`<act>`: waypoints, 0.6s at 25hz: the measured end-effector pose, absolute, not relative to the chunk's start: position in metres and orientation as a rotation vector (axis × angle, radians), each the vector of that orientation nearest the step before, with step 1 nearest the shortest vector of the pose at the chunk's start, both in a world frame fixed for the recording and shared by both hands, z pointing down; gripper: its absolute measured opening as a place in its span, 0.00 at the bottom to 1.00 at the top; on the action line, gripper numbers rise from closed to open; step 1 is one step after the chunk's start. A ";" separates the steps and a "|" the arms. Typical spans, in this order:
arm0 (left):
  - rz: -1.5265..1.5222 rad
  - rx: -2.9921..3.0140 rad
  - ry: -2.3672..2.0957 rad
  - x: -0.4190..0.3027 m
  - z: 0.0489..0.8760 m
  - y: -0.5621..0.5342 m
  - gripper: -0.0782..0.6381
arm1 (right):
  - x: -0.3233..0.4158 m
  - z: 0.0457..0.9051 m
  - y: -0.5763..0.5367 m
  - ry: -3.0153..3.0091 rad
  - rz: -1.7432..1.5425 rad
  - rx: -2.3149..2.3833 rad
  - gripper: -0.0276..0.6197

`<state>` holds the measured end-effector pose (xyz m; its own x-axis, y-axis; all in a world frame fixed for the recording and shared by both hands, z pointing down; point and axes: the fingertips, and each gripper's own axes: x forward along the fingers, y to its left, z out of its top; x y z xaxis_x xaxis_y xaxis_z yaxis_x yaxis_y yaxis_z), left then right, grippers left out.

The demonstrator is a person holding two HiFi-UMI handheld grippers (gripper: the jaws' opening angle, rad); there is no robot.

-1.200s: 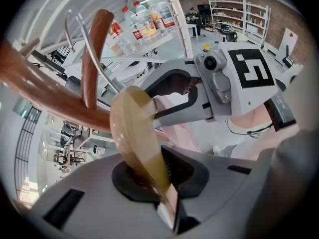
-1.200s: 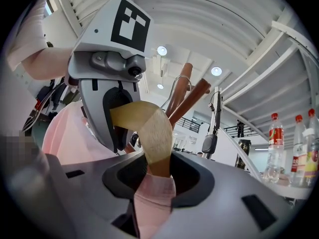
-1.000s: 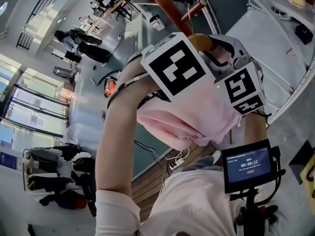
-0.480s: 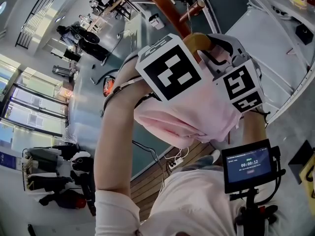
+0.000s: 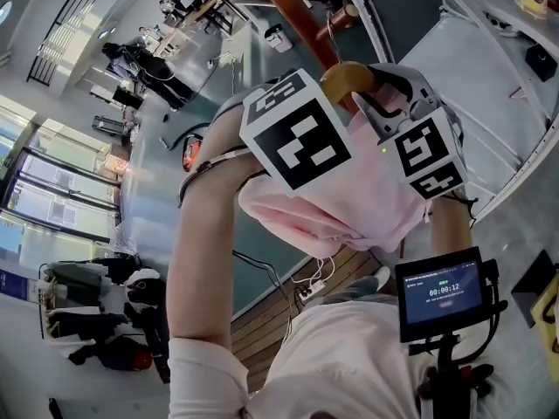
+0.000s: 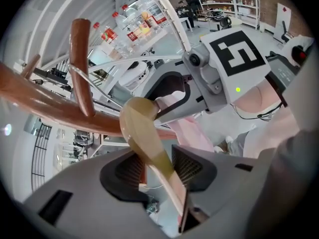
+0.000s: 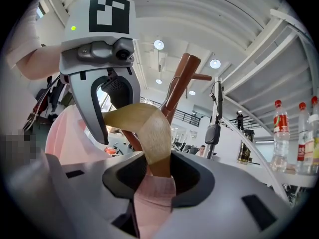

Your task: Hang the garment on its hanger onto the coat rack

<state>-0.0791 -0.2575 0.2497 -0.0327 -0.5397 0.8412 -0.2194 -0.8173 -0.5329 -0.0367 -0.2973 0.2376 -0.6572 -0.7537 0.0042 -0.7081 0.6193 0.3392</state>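
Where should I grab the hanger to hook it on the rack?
Grip the hanger on a flat wooden arm just beside its curved middle, coming from below. The arm is broad and thin, so it can be pinched flat across its faces, and that should leave the top free for the rack.

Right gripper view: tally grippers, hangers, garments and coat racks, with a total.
grippers: 2 (right gripper, jaws clamped on the hanger; left gripper, jaws opening with the hanger between them)
hanger: 1
garment: 1
coat rack: 1
total: 5
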 end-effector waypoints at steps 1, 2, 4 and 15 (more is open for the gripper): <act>-1.930 -2.000 0.799 -0.079 0.250 -0.258 0.33 | -0.037 0.238 -0.298 -2.693 -0.465 1.224 0.28; -1.919 -2.000 0.790 -0.079 0.249 -0.258 0.33 | -0.037 0.239 -0.298 -2.691 -0.464 1.222 0.28; -1.879 -2.001 0.767 -0.077 0.249 -0.259 0.36 | -0.038 0.240 -0.299 -2.678 -0.465 1.216 0.28; -1.832 -2.021 0.716 -0.081 0.246 -0.255 0.37 | -0.043 0.250 -0.298 -2.629 -0.490 1.173 0.28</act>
